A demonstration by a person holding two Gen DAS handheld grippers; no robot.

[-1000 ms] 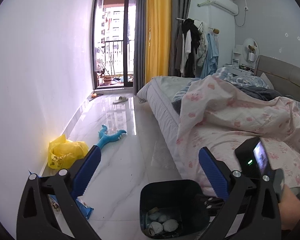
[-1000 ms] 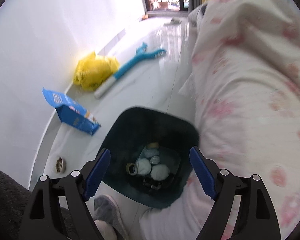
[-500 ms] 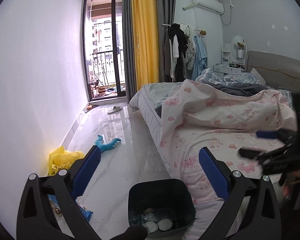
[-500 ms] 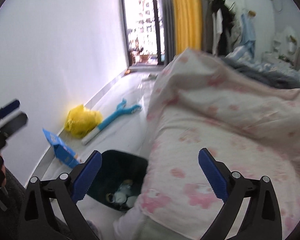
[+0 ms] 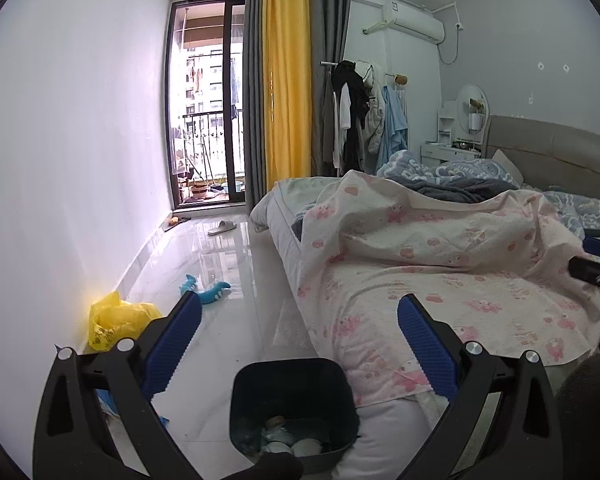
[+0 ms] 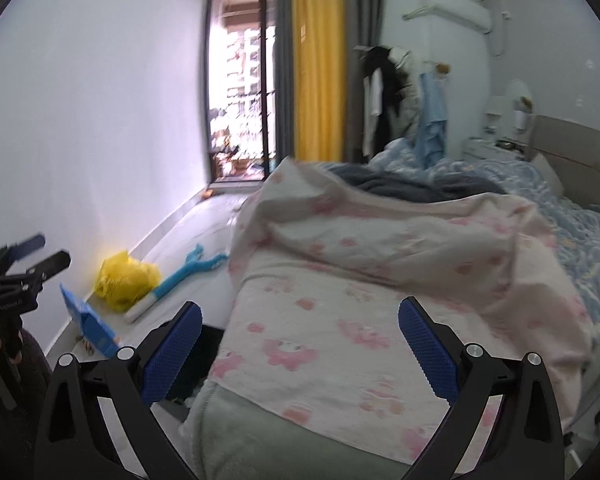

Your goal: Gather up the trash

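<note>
A dark bin (image 5: 290,362) stands on the floor beside the bed, with crumpled white trash (image 5: 296,446) in its bottom. My left gripper (image 5: 299,312) hangs open above it with nothing between its fingers. A yellow plastic bag (image 5: 116,320) lies by the wall. A blue packet (image 6: 90,326) leans near it, and a small round scrap (image 6: 86,346) lies beside the packet. My right gripper (image 6: 300,312) is open wide and empty over the pink-patterned blanket (image 6: 360,320). The blanket's edge hides most of the bin (image 6: 206,356) in the right wrist view.
A blue toy (image 5: 206,292) and a slipper (image 5: 222,227) lie on the glossy floor toward the balcony door. The bed (image 5: 440,280) fills the right side. Each wrist view catches the other gripper at its edge: the right gripper (image 5: 586,256) and the left gripper (image 6: 52,249).
My right gripper rose from over the bin, tipped up to face across the bed, and its jaws widened. My left gripper shifted, so the bin now sits centred under it.
</note>
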